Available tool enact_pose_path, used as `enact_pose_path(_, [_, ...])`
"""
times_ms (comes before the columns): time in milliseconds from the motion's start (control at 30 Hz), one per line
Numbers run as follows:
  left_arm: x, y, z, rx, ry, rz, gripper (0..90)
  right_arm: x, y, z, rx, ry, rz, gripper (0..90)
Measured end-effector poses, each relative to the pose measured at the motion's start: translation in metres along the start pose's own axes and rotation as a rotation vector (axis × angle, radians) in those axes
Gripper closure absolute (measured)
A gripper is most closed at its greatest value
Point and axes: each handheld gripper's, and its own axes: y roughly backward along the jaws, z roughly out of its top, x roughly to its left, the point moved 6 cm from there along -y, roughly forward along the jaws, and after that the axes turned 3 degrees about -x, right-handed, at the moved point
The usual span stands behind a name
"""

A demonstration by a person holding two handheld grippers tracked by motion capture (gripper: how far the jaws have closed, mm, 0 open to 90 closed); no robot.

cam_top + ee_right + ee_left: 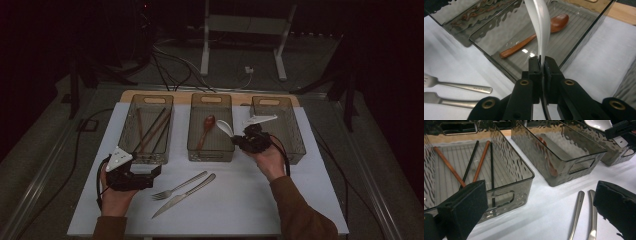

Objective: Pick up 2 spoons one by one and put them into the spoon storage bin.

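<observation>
A white spoon is pinched by its handle in my right gripper, which is shut on it. Its bowl hangs over the right side of the middle bin. A wooden spoon lies on that bin's floor. My left gripper rests open at the front left, just in front of the left bin, with nothing between its jaws. A steel fork and knife lie side by side on the white mat.
Several chopsticks, brown and black, lie in the left bin. The right bin stands behind my right hand. The three bins sit in a row at the back of the mat. Cables trail from both grippers.
</observation>
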Motion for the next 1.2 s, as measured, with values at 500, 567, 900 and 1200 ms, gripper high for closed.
enact_pose_path(500, [0.000,0.000,0.000,0.002,-0.002,-0.002,0.6,0.004,-0.010,0.010,-0.006,-0.013,-0.004,86.1])
enact_pose_path(567, [0.000,0.000,0.000,0.002,-0.003,-0.002,0.6,0.004,-0.011,0.011,-0.008,-0.015,-0.007,86.0])
enact_pose_path(900, [0.000,0.000,0.000,0.001,-0.003,-0.003,0.6,0.005,-0.020,0.016,-0.007,-0.032,-0.013,86.0])
enact_pose_path(1200, [0.000,0.000,0.000,0.001,-0.005,-0.003,0.6,0.004,-0.027,0.015,0.006,-0.045,-0.014,86.0])
